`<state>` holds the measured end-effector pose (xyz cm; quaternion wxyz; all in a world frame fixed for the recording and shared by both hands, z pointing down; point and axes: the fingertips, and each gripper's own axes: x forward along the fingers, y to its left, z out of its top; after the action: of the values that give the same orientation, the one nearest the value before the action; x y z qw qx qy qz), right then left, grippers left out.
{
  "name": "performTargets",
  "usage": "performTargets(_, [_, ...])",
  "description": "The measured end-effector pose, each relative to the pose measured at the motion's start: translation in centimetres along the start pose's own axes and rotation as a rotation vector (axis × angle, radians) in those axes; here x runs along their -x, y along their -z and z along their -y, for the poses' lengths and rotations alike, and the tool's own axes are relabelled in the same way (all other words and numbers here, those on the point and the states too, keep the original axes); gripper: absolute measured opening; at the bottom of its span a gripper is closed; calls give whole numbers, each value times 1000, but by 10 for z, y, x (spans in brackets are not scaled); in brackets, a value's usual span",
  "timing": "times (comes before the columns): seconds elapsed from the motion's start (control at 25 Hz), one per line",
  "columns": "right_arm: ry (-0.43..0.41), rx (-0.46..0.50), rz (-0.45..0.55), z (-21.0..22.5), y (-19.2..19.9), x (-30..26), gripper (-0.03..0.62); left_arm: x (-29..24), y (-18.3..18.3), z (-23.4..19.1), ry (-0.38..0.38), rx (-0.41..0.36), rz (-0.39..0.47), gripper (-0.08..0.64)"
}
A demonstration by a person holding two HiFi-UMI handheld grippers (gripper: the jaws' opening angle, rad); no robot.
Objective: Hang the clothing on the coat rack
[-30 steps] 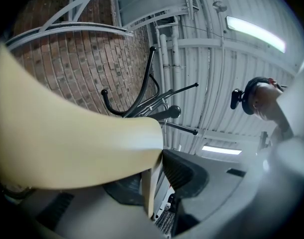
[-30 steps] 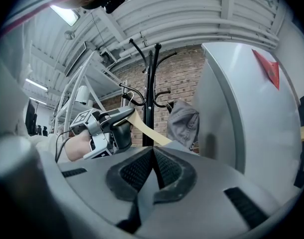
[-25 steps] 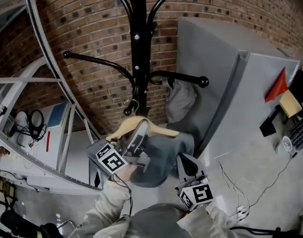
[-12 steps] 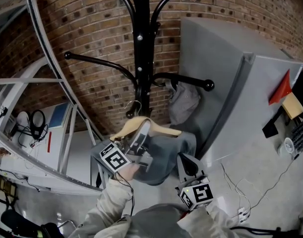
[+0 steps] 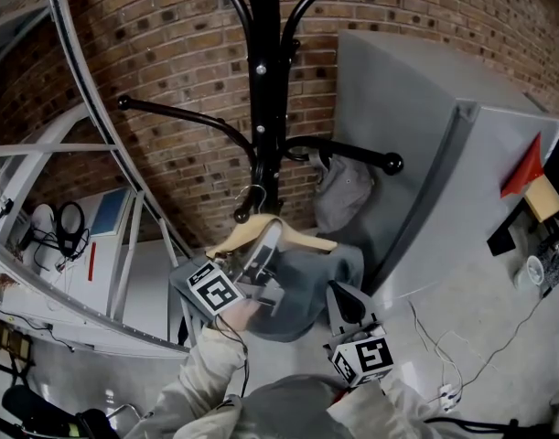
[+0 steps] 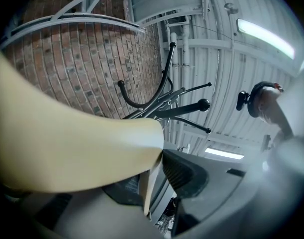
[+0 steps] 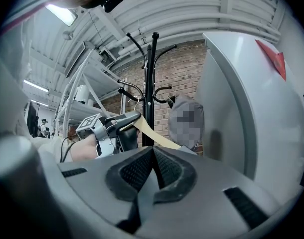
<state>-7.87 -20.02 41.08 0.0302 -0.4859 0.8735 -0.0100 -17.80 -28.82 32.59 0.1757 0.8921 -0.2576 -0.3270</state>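
A pale wooden hanger [image 5: 293, 237] carries a grey garment [image 5: 308, 286] that droops below it. My left gripper [image 5: 263, 242] is shut on the hanger's middle, just under its metal hook [image 5: 248, 201]. In the left gripper view the hanger [image 6: 67, 148] fills the left side against the jaw pad [image 6: 184, 171]. The black coat rack [image 5: 263, 80] stands directly behind, its lower arms spreading left and right above the hook. My right gripper [image 5: 345, 304] hovers lower right of the garment, its jaws shut [image 7: 152, 167] on nothing.
A grey bag-like item [image 5: 343, 190] hangs from the rack's right arm [image 5: 352, 154]. A tall grey cabinet [image 5: 444, 172] stands to the right, a brick wall [image 5: 169, 62] behind, and white metal shelving [image 5: 69, 208] to the left. Cables lie on the floor [image 5: 462, 337].
The left gripper with the hanger has edged slightly up and right, staying just below the rack's arms. The right gripper has stayed put.
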Motion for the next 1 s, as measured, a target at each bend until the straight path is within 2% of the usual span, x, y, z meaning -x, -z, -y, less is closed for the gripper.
performTargets(0.32, [-6, -2, -4, 1, 1, -4, 23, 1, 5, -6, -10, 9, -4, 112])
performTargets(1.0, [-11, -39, -30, 7, 10, 0, 23, 0, 8, -8, 22, 17, 32, 118])
